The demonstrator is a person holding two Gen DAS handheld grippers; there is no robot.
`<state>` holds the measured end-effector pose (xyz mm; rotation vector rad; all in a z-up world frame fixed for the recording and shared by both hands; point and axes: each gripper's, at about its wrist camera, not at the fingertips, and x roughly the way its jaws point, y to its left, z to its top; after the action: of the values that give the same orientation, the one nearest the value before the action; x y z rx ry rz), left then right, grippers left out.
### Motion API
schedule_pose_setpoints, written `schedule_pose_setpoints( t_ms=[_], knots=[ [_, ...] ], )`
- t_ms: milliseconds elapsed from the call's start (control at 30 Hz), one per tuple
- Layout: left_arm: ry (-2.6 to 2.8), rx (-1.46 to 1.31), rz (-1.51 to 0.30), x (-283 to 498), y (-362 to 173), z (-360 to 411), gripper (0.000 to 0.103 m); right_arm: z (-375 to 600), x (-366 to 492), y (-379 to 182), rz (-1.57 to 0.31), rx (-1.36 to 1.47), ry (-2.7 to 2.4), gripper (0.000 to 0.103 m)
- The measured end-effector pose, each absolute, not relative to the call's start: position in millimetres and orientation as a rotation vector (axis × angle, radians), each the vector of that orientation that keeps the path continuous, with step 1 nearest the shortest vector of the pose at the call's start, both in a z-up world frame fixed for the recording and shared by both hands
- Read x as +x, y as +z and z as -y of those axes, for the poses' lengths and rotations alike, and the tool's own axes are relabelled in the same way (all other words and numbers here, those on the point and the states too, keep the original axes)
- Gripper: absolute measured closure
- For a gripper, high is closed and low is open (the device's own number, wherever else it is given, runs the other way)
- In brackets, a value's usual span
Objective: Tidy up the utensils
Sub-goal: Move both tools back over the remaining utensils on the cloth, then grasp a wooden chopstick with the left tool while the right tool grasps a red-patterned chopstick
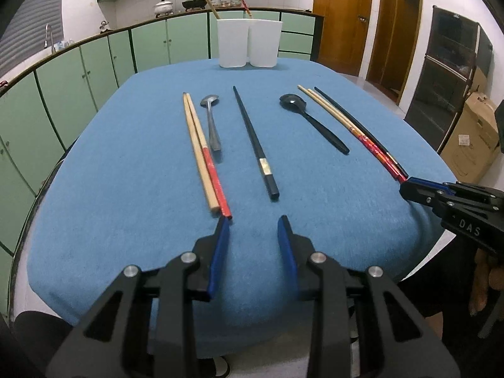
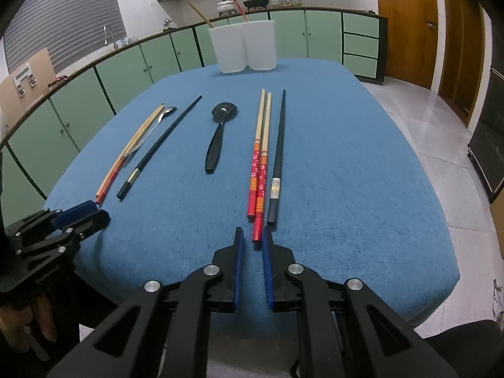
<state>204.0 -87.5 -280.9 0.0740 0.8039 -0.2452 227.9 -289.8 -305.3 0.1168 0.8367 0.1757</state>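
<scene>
Utensils lie in a row on the blue table cloth (image 1: pixel 141 173). In the left wrist view, from the left: a red-ended wooden chopstick pair (image 1: pixel 203 151), a metal spoon (image 1: pixel 211 119), a black chopstick (image 1: pixel 255 141), a black spoon (image 1: pixel 312 123), a floral red chopstick pair (image 1: pixel 349 129) and another black chopstick (image 1: pixel 356 123). My left gripper (image 1: pixel 253 225) is open just in front of the red-ended pair. My right gripper (image 2: pixel 252 236) is open with the near end of one floral chopstick (image 2: pixel 260 186) just ahead of its jaws. Two white holders (image 1: pixel 249 42) stand at the far edge, one stick in each.
Green cabinets and a counter with pots run behind the table. Wooden doors stand at the back right. A black oven and a cardboard box (image 1: pixel 472 138) are on the right. The right gripper (image 1: pixel 409 189) shows in the left wrist view.
</scene>
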Motion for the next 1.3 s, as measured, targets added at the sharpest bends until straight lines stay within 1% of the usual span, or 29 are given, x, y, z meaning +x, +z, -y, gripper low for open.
schedule_pose_setpoints(
  t_ms=[167, 333, 367, 400, 433, 467, 500, 633, 767, 900, 967, 1233, 1300],
  knots=[
    [-0.21, 0.069, -0.798, 206, -281, 85, 0.064, 291, 229, -306, -0.833, 0.124, 0.17, 0.094],
    [-0.215, 0.06, -0.796, 209, -283, 87, 0.066, 288, 231, -307, -0.825, 0.115, 0.171, 0.094],
    [-0.215, 0.049, -0.798, 209, -283, 86, 0.072, 287, 230, -307, -0.822, 0.106, 0.171, 0.095],
    [-0.205, 0.044, -0.799, 209, -282, 86, 0.082, 287, 229, -307, -0.824, 0.109, 0.174, 0.096],
    [-0.198, 0.041, -0.798, 208, -282, 85, 0.088, 287, 229, -306, -0.824, 0.111, 0.176, 0.096],
    [-0.194, 0.035, -0.8, 208, -282, 84, 0.098, 288, 229, -306, -0.824, 0.113, 0.18, 0.096],
    [-0.181, 0.034, -0.8, 208, -281, 81, 0.103, 288, 229, -306, -0.824, 0.116, 0.184, 0.096],
    [-0.07, -0.011, -0.831, 214, -281, 51, 0.103, 289, 230, -306, -0.826, 0.121, 0.191, 0.096],
    [-0.115, -0.047, -0.842, 210, -276, 49, 0.103, 290, 230, -305, -0.827, 0.123, 0.19, 0.096],
    [-0.165, 0.017, -0.82, 203, -277, 69, 0.089, 291, 231, -304, -0.827, 0.119, 0.186, 0.096],
    [-0.166, 0.033, -0.825, 206, -281, 71, 0.086, 290, 232, -305, -0.828, 0.121, 0.187, 0.096],
    [-0.125, 0.038, -0.817, 217, -283, 60, 0.087, 292, 234, -306, -0.829, 0.133, 0.194, 0.096],
    [-0.145, 0.052, -0.808, 216, -283, 64, 0.082, 292, 236, -306, -0.829, 0.135, 0.195, 0.096]
  ],
)
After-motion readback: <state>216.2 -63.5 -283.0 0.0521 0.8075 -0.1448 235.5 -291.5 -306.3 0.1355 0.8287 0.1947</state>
